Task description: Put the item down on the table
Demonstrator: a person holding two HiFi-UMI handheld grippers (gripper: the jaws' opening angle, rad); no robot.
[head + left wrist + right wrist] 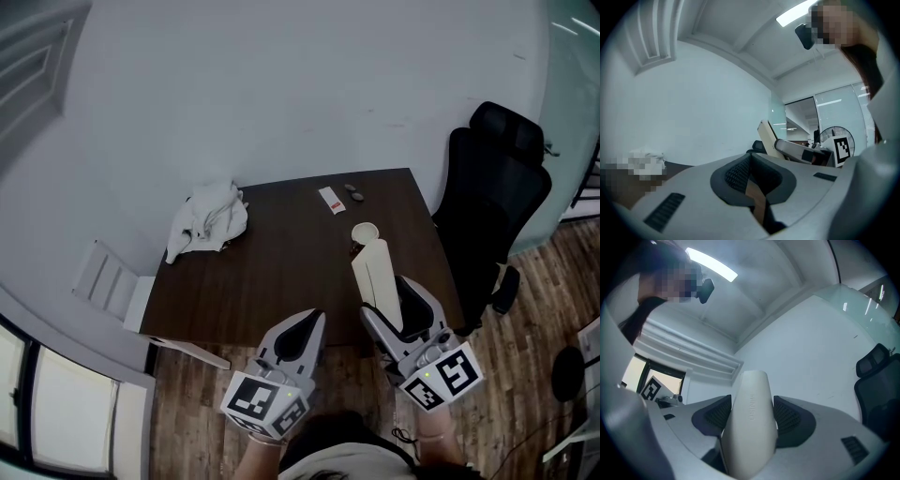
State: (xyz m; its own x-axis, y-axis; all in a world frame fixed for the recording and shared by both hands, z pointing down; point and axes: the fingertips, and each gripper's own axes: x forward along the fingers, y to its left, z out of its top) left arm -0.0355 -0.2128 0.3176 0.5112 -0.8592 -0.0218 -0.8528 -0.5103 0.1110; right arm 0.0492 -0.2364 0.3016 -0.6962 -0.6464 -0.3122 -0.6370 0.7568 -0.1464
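A cream-white flattened tube (375, 272) stands nearly upright in my right gripper (395, 302), whose jaws are shut on its lower part, above the near right part of the dark table (272, 272). In the right gripper view the tube (751, 413) fills the gap between both pads (786, 417) and rises above them. My left gripper (307, 330) hovers at the table's near edge, shut and holding nothing; its pads (738, 173) meet with only a thin slit between them. The tube (766, 136) and right gripper (806, 151) also show in the left gripper view.
On the table lie a crumpled white cloth (208, 218) at the back left, a small red-and-white slip (331, 200), two small dark things (354, 191) and a small round white cup (365, 232) just beyond the tube. A black office chair (497, 202) stands at the right.
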